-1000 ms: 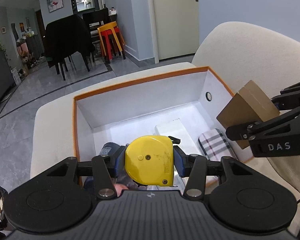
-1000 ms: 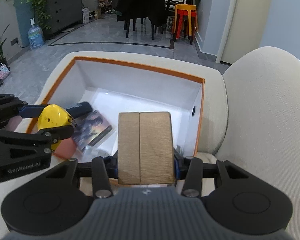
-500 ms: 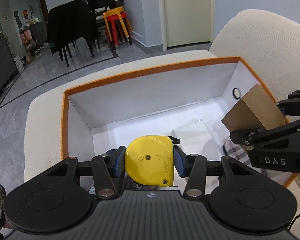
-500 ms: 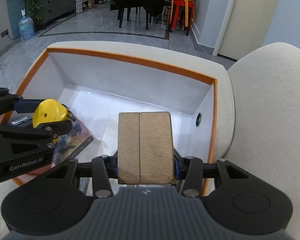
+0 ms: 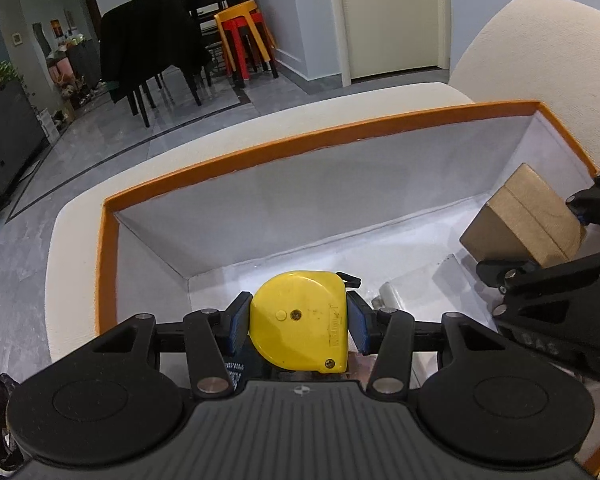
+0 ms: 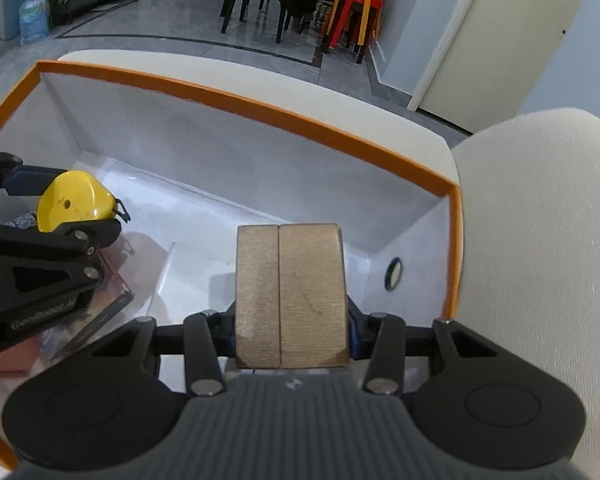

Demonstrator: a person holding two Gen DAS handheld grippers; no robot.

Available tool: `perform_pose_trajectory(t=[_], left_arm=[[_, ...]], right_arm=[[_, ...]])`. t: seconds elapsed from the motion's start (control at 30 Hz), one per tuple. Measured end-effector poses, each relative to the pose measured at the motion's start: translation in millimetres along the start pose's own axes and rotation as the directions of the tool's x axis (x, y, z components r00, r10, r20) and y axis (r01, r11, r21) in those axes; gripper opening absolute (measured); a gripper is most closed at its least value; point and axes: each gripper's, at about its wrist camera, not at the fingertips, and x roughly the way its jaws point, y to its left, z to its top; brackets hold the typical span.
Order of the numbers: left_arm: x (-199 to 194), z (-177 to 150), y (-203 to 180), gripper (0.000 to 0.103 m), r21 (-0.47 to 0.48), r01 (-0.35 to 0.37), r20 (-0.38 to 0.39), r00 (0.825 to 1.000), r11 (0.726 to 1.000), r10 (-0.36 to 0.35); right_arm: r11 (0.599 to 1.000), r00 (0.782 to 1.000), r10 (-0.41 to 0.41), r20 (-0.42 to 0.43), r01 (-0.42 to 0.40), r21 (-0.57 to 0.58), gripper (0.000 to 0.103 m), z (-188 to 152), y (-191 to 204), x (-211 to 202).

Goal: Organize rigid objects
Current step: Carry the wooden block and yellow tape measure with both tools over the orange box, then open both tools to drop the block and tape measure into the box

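Note:
My left gripper (image 5: 298,322) is shut on a yellow tape measure (image 5: 300,320), held over the left part of a white box with an orange rim (image 5: 284,144). My right gripper (image 6: 291,316) is shut on a tan wooden block (image 6: 290,292), held over the right part of the same box (image 6: 260,108). The block (image 5: 524,220) and right gripper show at the right of the left wrist view. The tape measure (image 6: 74,200) and left gripper show at the left of the right wrist view.
The box sits on a cream sofa (image 6: 540,240). Inside lie a flat white item (image 5: 420,292) and a dark printed book or case (image 6: 104,308) under the left gripper. A round hole (image 6: 394,274) is in the box's right wall. Chairs and stools stand on the floor beyond.
Both grippers have moved forward and down into the box with their objects still held. The box's far wall looks closer in both views.

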Motion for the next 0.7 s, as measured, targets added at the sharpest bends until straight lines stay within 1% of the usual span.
perform_pose_trajectory(t=[0.17,0.27,0.37,0.43,0.47,0.7], left_arm=[[2.0,4.0,-2.3,0.057,-0.001,-0.015,0.003,1.0,1.0,0.015],[-1.4,7.3,-2.9,0.056,-0.002,-0.029,0.026,0.999,1.0,0.029],[-4.7,10.0,-2.2,0.062,-0.008,-0.027,0.033,0.999,1.0,0.028],[-7.3,9.5,-2.7,0.063,-0.005,-0.031,0.039,0.999,0.999,0.031],[-8.5,9.2,-3.0,0.063,-0.005,-0.031,0.038,0.999,1.0,0.031],[-16.2,8.3,-2.8,0.063,-0.001,-0.024,0.035,0.999,1.0,0.024]], right_arm=[[0.999,1.0,-0.026,-0.017,0.026,-0.022,0.045,5.3,3.3,9.8],[0.999,0.999,-0.032,-0.023,0.032,-0.032,0.045,6.8,2.5,14.1],[0.999,0.999,-0.032,-0.028,0.031,-0.042,0.045,6.8,3.3,16.2],[0.998,0.999,-0.035,-0.015,0.034,-0.046,0.047,6.3,4.1,13.7],[0.998,0.999,-0.037,-0.008,0.037,-0.046,0.05,6.5,4.4,11.7],[0.997,0.998,-0.051,0.038,0.053,-0.048,0.053,10.9,5.3,-6.1]])
